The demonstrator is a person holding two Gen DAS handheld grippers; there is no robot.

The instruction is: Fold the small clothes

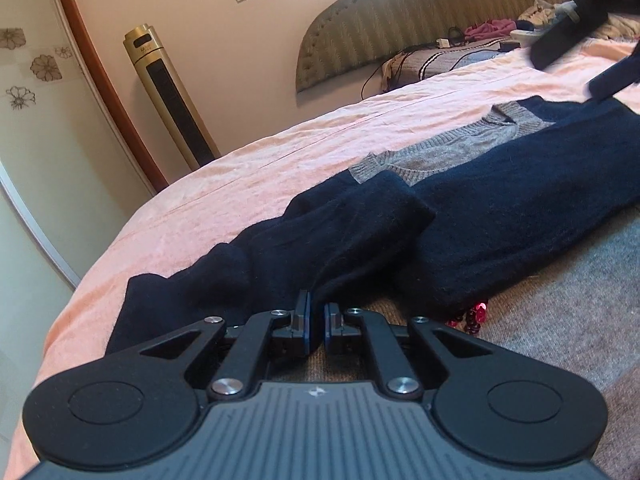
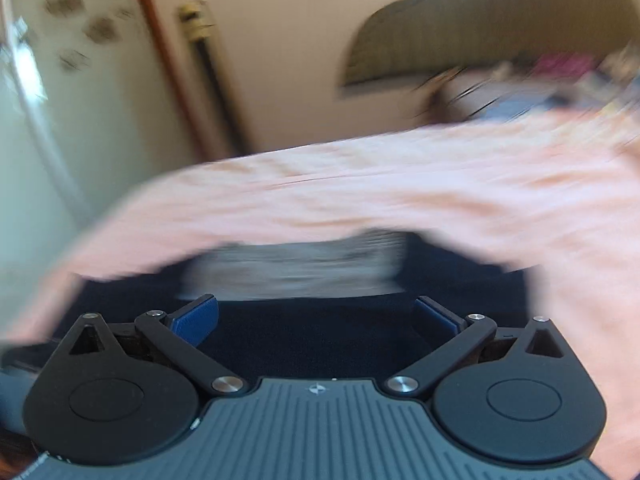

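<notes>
A small navy and grey knit sweater [image 1: 500,208] lies on the pink bed sheet [image 1: 248,176]. My left gripper [image 1: 317,320] is shut on the edge of its navy sleeve [image 1: 320,240], which lies bunched in front of the fingers. A red sequin patch [image 1: 474,316] shows on the grey front. In the blurred right wrist view, my right gripper [image 2: 316,316] is open and empty over the navy part of the sweater [image 2: 320,340], with a grey band [image 2: 292,268] beyond. The right gripper also shows in the left wrist view [image 1: 576,44], at the far right above the sweater.
A padded headboard [image 1: 420,16] stands at the back with a pile of clothes and cables [image 1: 496,44] on the bed. A gold tower fan [image 1: 172,92] stands by the wall. The bed's left edge [image 1: 92,280] drops off to the left.
</notes>
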